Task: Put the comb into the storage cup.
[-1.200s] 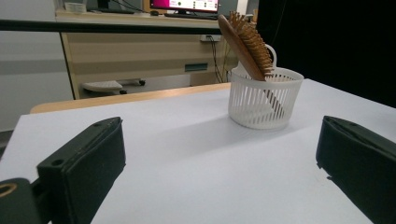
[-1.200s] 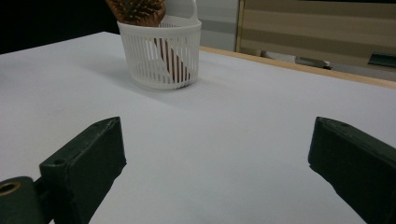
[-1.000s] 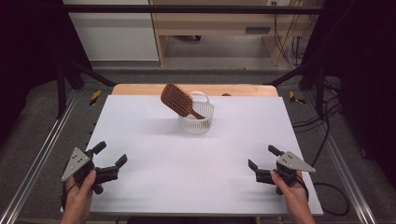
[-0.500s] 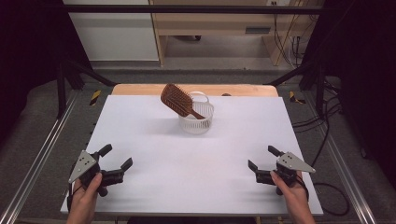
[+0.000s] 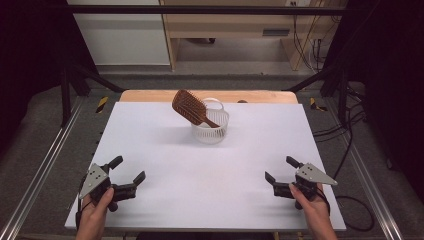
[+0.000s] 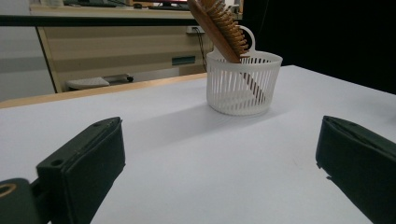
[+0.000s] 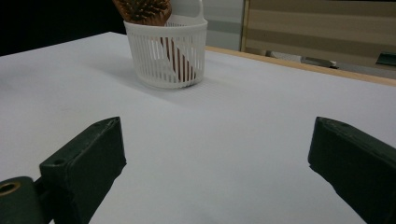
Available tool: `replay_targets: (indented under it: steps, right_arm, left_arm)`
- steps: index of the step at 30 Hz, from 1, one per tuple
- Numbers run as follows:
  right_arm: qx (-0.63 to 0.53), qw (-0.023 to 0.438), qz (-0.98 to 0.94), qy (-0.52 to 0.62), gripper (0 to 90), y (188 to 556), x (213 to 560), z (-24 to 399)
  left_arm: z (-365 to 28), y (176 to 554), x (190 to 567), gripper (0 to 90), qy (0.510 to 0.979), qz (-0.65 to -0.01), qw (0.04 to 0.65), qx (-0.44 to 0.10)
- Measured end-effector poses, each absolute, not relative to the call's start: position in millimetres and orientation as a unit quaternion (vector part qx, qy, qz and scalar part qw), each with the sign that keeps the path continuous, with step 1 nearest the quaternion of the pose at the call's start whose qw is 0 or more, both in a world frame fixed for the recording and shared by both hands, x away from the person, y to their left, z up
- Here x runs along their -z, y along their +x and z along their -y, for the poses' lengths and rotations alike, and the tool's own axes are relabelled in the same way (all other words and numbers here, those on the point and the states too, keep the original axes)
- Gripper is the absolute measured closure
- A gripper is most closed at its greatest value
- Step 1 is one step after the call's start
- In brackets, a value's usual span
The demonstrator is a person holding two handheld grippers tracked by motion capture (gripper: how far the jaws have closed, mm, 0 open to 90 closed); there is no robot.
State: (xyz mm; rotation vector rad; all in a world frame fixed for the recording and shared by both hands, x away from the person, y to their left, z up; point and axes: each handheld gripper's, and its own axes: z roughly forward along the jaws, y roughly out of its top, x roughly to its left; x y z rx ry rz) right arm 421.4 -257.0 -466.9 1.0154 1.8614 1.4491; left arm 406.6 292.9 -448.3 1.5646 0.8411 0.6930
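Two grippers, left gripper (image 5: 128, 170) and right gripper (image 5: 279, 170), rest near the table (image 5: 150, 135) corners, jaws spread, grasping nothing. Wooden hairbrush (image 5: 190, 107) stands tilted in white basket (image 5: 210, 127).

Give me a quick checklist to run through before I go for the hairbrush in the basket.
1. Left gripper open: ok, its fingers stand wide apart and hold nothing.
2. Right gripper open: ok, also spread and holding nothing.
3. Hairbrush reachable: ok, its head sticks up out of the white basket, leaning toward the person's left.
4. Basket upright: ok, it stands flat on the white table.
5. Path to the basket: ok, bare table lies between both grippers and it.
6. Basket fixed to the table: cannot tell; it may lift along with the brush.
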Motion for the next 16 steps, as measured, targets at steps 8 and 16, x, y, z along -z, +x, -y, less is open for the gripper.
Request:
replay_targets:
  steps: [8, 16]
  right_arm:
    - [-0.541, 0.279, -0.699, 0.376, 4.4, 421.6, 467.8, 254.8]
    - [-0.541, 0.280, -0.697, 0.379, 3.9, 422.7, 467.2, 252.5]
  left_arm:
    - [-283.7, 399.7, 445.6, 1.4, 0.677, -0.335, 0.575, -0.316]
    - [-285.0, 396.5, 444.1, 1.3, 0.669, -0.337, 0.581, -0.319]
